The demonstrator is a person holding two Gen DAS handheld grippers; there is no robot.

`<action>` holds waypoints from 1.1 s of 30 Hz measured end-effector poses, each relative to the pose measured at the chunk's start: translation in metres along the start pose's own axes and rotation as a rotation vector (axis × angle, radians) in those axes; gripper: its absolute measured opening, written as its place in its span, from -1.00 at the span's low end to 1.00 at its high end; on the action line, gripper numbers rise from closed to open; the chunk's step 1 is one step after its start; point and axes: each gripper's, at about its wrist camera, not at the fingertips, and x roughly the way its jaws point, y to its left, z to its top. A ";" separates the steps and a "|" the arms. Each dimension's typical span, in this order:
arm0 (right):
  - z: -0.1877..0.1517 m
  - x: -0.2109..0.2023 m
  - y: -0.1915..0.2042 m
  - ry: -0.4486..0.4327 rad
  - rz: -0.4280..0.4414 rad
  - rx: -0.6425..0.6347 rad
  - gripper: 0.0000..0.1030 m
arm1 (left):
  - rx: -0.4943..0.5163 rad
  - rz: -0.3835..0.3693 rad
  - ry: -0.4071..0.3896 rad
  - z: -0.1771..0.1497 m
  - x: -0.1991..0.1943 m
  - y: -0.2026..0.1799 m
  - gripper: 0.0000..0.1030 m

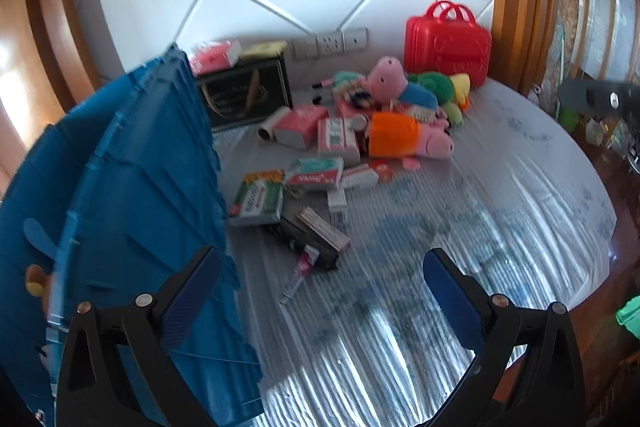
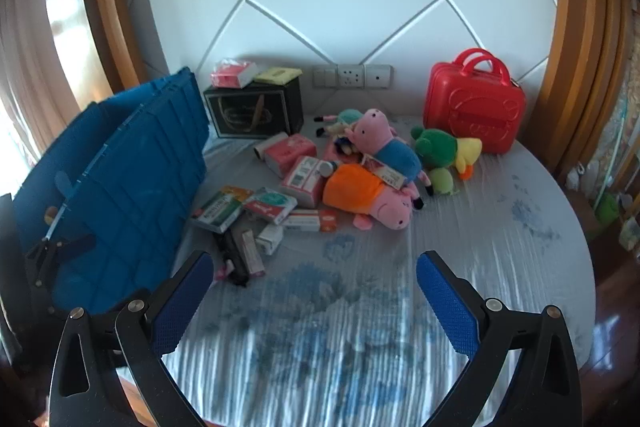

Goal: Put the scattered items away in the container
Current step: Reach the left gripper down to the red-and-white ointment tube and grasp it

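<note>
Blue crate [image 2: 132, 163] at far left, its tall ribbed wall facing the pile; whether any item lies inside cannot be told. Left gripper [image 1: 320, 287], jaws spread wide and empty, hangs close beside that wall. A low swing toward the crate could strike the wall rather than pass over it. Next right, the small boxes [image 2: 256, 211] overlap one another on the cloth-covered table [image 2: 500, 267]; a grasp on one may drag or scatter its neighbours. Right gripper [image 2: 314, 291], likewise wide open and holding nothing, hovers above bare cloth, apart from the pile. Further right, the soft toys [image 2: 380, 163] lie tangled; lifting one may pull another along. Red case [image 2: 474, 103] stands at the back, far right.
</note>
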 end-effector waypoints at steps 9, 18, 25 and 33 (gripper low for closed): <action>-0.004 0.096 -0.016 0.119 0.045 -0.085 1.00 | 0.031 0.059 0.055 -0.037 0.097 -0.029 1.00; -0.024 0.189 -0.024 0.242 0.090 -0.178 1.00 | -0.069 0.107 0.156 -0.075 0.213 -0.004 0.78; -0.035 0.227 -0.013 0.293 0.118 -0.209 1.00 | -0.140 0.064 0.156 -0.090 0.239 0.020 0.29; -0.030 0.263 0.007 0.310 0.149 -0.208 1.00 | -0.126 0.019 0.107 -0.093 0.225 0.012 -0.63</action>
